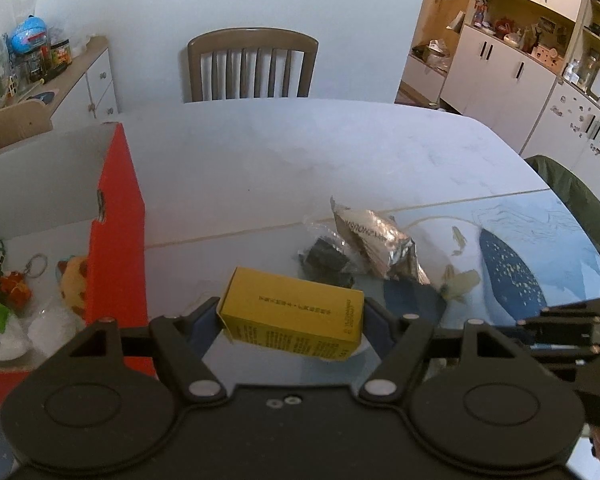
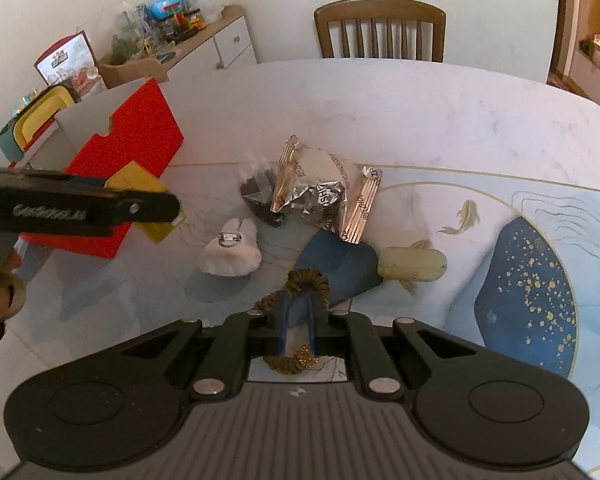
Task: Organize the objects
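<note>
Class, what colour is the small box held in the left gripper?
Yellow box with dark print, seen best from the left wrist view.

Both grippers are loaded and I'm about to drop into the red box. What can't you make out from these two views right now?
- Red box contents: left wrist view, near wall and frame edge hide most of them.
- Yellow carton print: left wrist view, too small.
- Gold scrunchie: right wrist view, the right gripper covers its middle.
- Dark item in clear bag: both views, wrapper glare hides what it is.
</note>
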{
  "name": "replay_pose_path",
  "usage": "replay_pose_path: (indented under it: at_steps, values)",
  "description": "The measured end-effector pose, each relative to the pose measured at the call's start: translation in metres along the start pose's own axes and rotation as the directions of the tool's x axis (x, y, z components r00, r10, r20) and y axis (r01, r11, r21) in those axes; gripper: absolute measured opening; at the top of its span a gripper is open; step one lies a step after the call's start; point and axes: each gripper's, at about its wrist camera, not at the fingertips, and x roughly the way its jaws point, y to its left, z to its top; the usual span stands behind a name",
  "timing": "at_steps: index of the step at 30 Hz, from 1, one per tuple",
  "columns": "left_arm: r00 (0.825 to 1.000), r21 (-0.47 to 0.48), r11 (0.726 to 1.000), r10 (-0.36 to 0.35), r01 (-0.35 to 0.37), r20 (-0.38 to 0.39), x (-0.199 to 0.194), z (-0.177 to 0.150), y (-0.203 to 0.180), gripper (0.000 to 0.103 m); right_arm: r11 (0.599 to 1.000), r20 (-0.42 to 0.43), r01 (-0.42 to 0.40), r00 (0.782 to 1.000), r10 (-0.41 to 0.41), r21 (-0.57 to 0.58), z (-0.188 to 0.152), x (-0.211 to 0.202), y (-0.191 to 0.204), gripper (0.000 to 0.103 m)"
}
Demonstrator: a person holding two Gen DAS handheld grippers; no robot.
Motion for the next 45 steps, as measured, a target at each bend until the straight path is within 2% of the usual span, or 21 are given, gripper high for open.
replay_pose_path:
  at_steps: [2, 5, 6, 7, 9, 14, 24, 29, 33, 35, 37, 45]
  values:
    - [1.000, -0.001, 1.000, 0.004, -0.004, -0.011, -0.001, -0.005, 0.002, 0.073, 1.000, -0.011, -0.017, 1.000, 0.017, 0.006, -0.003, 0.002, 0.000, 0.018]
    - [1.000, -0.009, 1.000, 0.004, -0.004, -0.022, -0.003, -0.013, 0.006, 0.073, 1.000, -0.001, -0.026, 1.000, 0.026, 0.005, -0.007, 0.002, 0.004, 0.040]
    - [1.000, -0.013, 1.000, 0.003, -0.003, -0.025, -0.003, -0.014, 0.007, 0.073, 1.000, 0.013, -0.030, 0.999, 0.030, 0.006, -0.008, 0.000, 0.005, 0.057]
    - [1.000, -0.016, 1.000, 0.001, -0.002, -0.028, -0.004, -0.016, 0.007, 0.073, 0.999, 0.030, -0.035, 0.999, 0.035, 0.009, -0.008, -0.001, 0.006, 0.069]
    - [1.000, -0.014, 1.000, -0.002, 0.002, -0.029, -0.005, -0.018, 0.007, 0.073, 1.000, 0.024, -0.028, 0.999, 0.028, 0.000, -0.006, 0.002, 0.008, 0.071]
    - [1.000, 0.007, 1.000, 0.000, 0.000, -0.021, -0.007, -0.021, 0.002, 0.073, 0.999, -0.036, 0.023, 0.999, -0.024, -0.039, -0.006, 0.023, 0.013, 0.071]
    - [0.999, 0.010, 1.000, -0.003, 0.003, -0.033, -0.005, -0.025, -0.002, 0.073, 0.985, -0.042, 0.090, 0.994, -0.097, -0.150, -0.012, 0.043, 0.033, 0.068]
    - [0.999, 0.011, 1.000, -0.003, 0.003, -0.033, -0.004, -0.027, -0.002, 0.073, 0.982, -0.041, 0.109, 0.992, -0.116, -0.153, -0.013, 0.046, 0.028, 0.052]
    - [0.999, 0.011, 1.000, -0.004, 0.004, -0.037, -0.004, -0.029, -0.004, 0.073, 0.984, -0.035, 0.113, 0.992, -0.119, -0.141, -0.010, 0.047, 0.024, 0.033]
    - [0.999, 0.011, 1.000, -0.005, 0.006, -0.039, -0.004, -0.029, -0.003, 0.073, 0.984, -0.034, 0.111, 0.993, -0.117, -0.138, -0.010, 0.047, 0.023, 0.031]
    - [0.999, 0.013, 1.000, -0.006, 0.007, -0.038, -0.005, -0.030, -0.003, 0.073, 0.986, -0.032, 0.107, 0.993, -0.112, -0.129, -0.010, 0.045, 0.021, 0.020]
    - [1.000, 0.011, 1.000, -0.011, 0.012, -0.028, -0.013, -0.028, 0.002, 0.073, 0.997, -0.007, 0.062, 0.998, -0.062, -0.056, -0.004, 0.023, 0.013, 0.015]
